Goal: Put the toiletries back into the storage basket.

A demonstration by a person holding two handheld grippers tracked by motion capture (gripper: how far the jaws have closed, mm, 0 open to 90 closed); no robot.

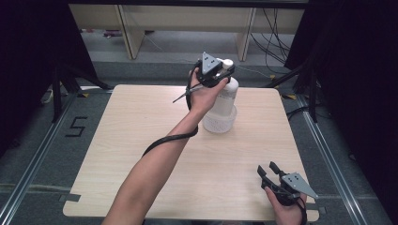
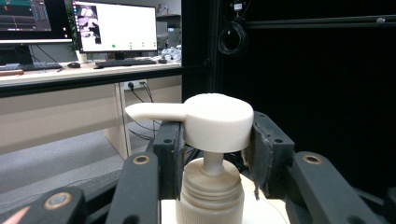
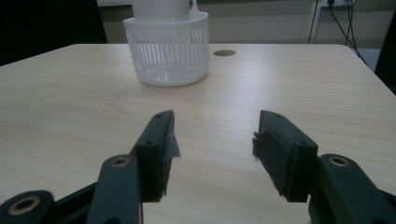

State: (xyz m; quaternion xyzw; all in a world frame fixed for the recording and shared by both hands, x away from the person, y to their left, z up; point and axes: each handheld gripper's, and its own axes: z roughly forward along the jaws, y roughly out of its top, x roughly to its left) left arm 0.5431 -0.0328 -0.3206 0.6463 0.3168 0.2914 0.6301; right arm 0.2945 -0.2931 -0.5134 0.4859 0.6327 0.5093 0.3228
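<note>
A white pump bottle [image 1: 226,96] stands upright in a white ribbed basket [image 1: 218,123] at the far middle of the wooden table [image 1: 141,140]. My left gripper [image 1: 215,71] is at the bottle's top, and its pads press on both sides of the round pump head [image 2: 215,121]. The spout points left in the left gripper view, where the threaded bottle neck [image 2: 211,189] sits below the head. My right gripper [image 1: 267,168] rests low near the table's front right corner, open with nothing between its fingers. The right gripper view has the basket [image 3: 166,46] ahead of the open right gripper [image 3: 215,135].
A small round hole [image 3: 224,52] marks the tabletop [image 3: 70,93] right of the basket. Desk legs [image 1: 129,33] and cables [image 1: 274,33] lie beyond the table's far edge. A desk with monitors [image 2: 114,25] is behind the bottle. A "5" [image 1: 76,126] marks the floor at left.
</note>
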